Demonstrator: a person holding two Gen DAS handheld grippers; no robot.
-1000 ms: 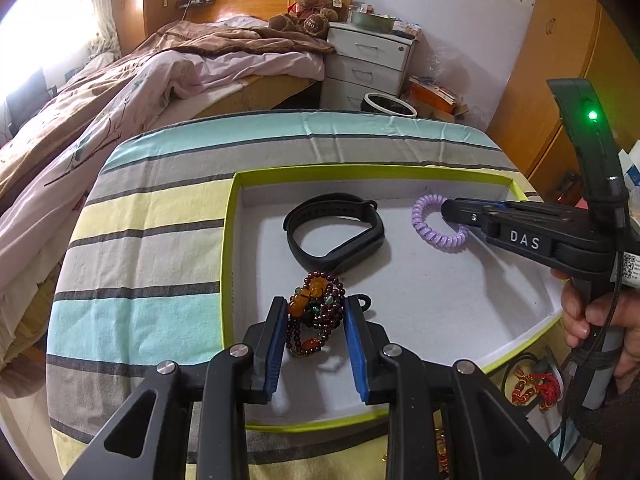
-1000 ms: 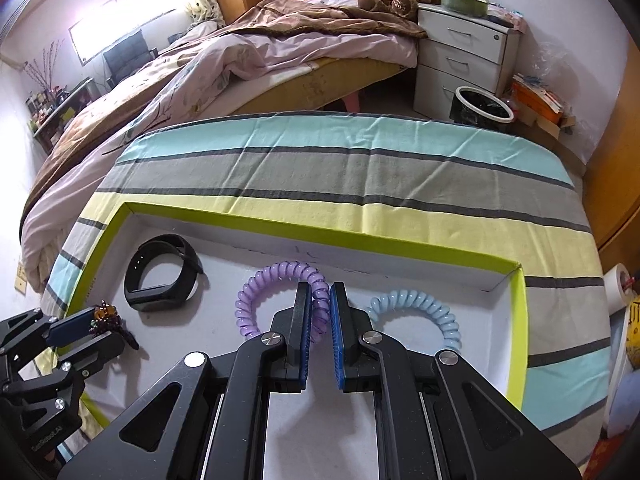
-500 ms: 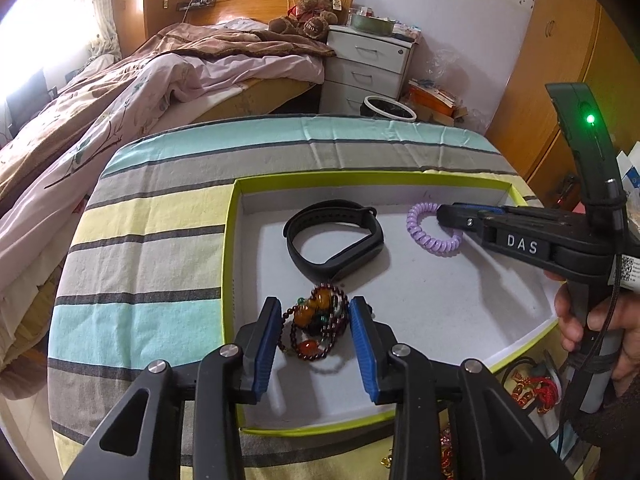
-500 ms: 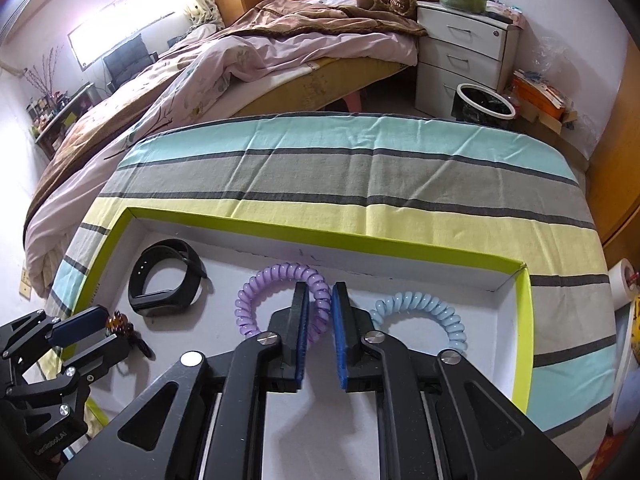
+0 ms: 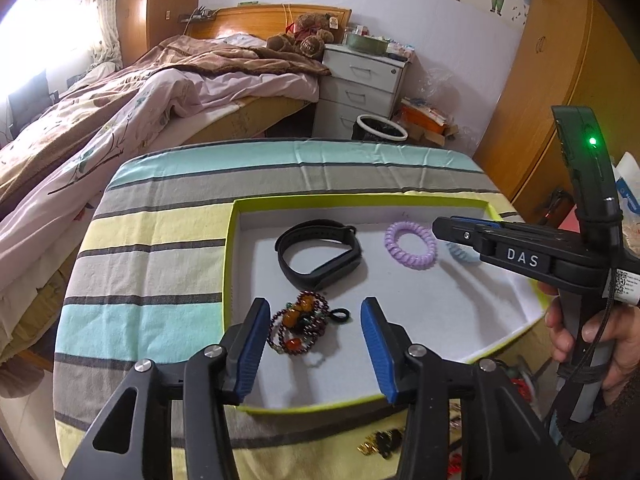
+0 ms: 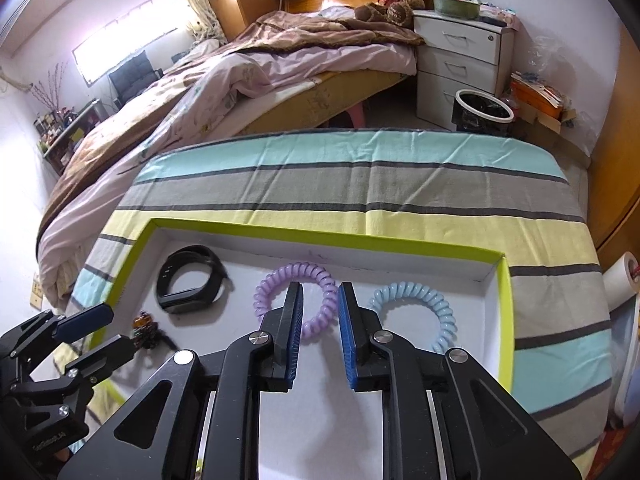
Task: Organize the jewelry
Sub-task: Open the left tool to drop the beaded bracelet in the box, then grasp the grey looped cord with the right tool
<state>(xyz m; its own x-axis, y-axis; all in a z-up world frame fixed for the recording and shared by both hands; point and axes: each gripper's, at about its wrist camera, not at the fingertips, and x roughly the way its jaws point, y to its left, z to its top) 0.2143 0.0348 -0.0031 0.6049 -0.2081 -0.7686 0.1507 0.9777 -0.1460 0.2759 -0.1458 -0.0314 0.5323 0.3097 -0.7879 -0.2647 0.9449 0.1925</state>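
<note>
We release jewelry inside the tray (image 5: 230, 264).
Left gripper (image 5: 314, 340) opening around the bead bracelet (image 5: 300, 326), right gripper (image 6: 320, 334) opening over the purple coil (image 6: 296, 300); pads may snag and drag them.

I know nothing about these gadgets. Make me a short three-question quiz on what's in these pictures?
1. How many items lie inside the green-rimmed tray?
2. True or false: the left gripper is clamped on the beaded bracelet.
3. Which coil lies nearest the right gripper: A purple coil, B blue coil?

Key
1. Four: black band, beaded bracelet, purple coil, blue coil.
2. False: its jaws are opening, pads clear of the beads.
3. A.
</note>
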